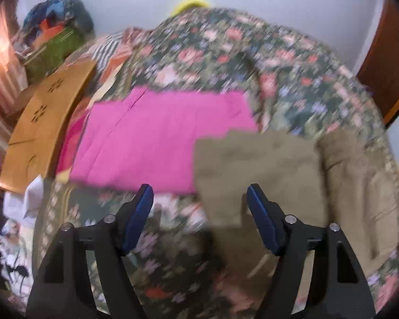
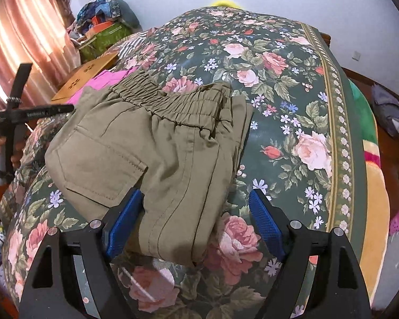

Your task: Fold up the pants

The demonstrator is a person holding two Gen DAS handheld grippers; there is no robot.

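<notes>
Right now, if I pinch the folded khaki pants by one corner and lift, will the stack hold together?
Probably not. The pants are soft woven cloth in loose layers, so they would likely droop and unfold. The elastic waistband looks thicker and may sag first. On the flowered bedspread they may drag rather than slide.

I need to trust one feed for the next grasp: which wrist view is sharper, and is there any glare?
Left wrist view: motion-blurred throughout; the khaki pants and pink garment are smeared, only the left gripper is crisp. Right wrist view: sharp; pocket stitching and elastic waistband on the pants read clearly between the right gripper fingers. Backlit curtain glows at upper left; fisheye bending in both.
</notes>
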